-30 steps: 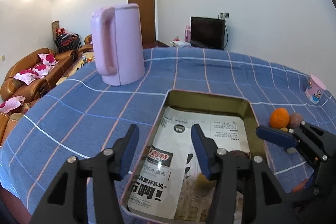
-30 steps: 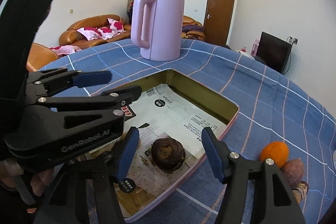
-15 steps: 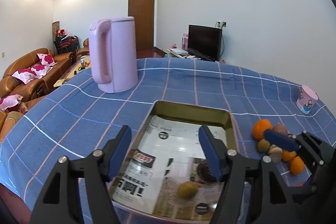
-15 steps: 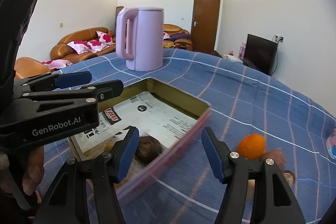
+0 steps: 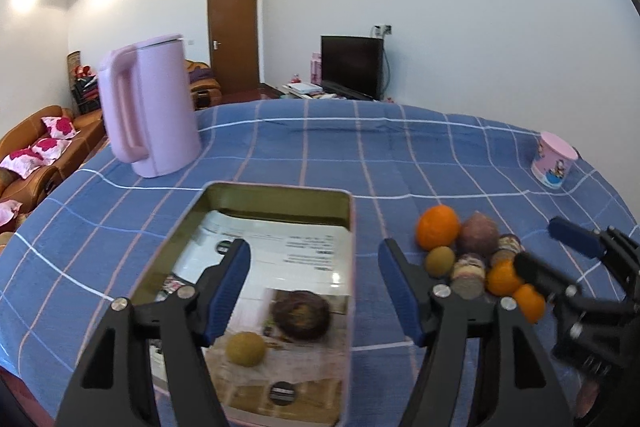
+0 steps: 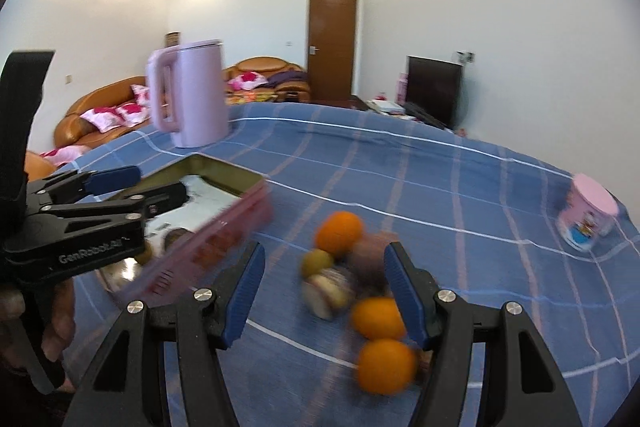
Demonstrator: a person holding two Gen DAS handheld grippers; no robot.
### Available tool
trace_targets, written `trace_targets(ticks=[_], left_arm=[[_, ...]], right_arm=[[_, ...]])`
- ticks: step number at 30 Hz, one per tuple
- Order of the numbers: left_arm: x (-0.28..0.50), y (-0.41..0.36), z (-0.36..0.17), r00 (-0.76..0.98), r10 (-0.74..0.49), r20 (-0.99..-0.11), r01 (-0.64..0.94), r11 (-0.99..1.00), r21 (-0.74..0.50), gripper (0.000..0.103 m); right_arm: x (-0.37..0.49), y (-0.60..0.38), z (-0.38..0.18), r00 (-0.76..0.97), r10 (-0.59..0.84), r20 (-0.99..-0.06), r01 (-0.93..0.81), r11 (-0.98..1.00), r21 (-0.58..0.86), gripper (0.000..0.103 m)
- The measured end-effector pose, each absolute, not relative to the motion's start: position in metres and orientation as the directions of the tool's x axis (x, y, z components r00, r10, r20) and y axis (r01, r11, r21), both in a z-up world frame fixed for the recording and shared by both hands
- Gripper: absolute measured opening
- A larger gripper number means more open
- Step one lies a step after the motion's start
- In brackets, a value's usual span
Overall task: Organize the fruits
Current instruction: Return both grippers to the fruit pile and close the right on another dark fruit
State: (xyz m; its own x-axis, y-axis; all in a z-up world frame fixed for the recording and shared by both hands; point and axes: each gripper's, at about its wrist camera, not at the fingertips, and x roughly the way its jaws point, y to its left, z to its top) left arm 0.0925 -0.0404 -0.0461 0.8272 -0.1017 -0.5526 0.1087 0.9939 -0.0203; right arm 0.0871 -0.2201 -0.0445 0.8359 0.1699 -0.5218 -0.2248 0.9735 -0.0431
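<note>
Right tool [image 6: 324, 291] hangs open and empty above the fruit pile [image 6: 352, 279] on the counter beside the tin tray [image 5: 352, 227], which holds 2 fruits. Left tool [image 5: 314, 291], open, has just widened. Next: close on 1 fruit.

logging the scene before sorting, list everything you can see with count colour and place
tin tray: 1, pink outside, on the tablecloth, paper-lined
fruit in tray: 2, dark brown and yellow-green, near end
fruit pile: several, orange, green, purplish, right of tray
kettle: 1, lilac, behind tray
cup: 1, pink, far right
tablecloth: 1, blue checked
sofa, TV, door: background
left hand-held gripper: open, over tray
right hand-held gripper: open, over pile
</note>
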Motion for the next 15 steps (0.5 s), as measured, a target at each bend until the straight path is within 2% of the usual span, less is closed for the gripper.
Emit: trace_targets(ticks=[8, 15], left_arm=[[0.095, -0.075, -0.053, 0.805, -0.136, -0.578, 0.159, 0.987, -0.011, 0.069], [0.088, -0.103, -0.058, 0.791, -0.168, -0.589, 0.215, 0.976, 0.011, 0.069]], right_arm=[[0.086, -0.288, -0.055, 0.815, 0.009, -0.579, -0.027, 0.999, -0.022, 0.063], [0.087, -0.303, -0.064, 0.774, 0.064, -0.630, -0.060, 0.998, 0.027, 0.063]])
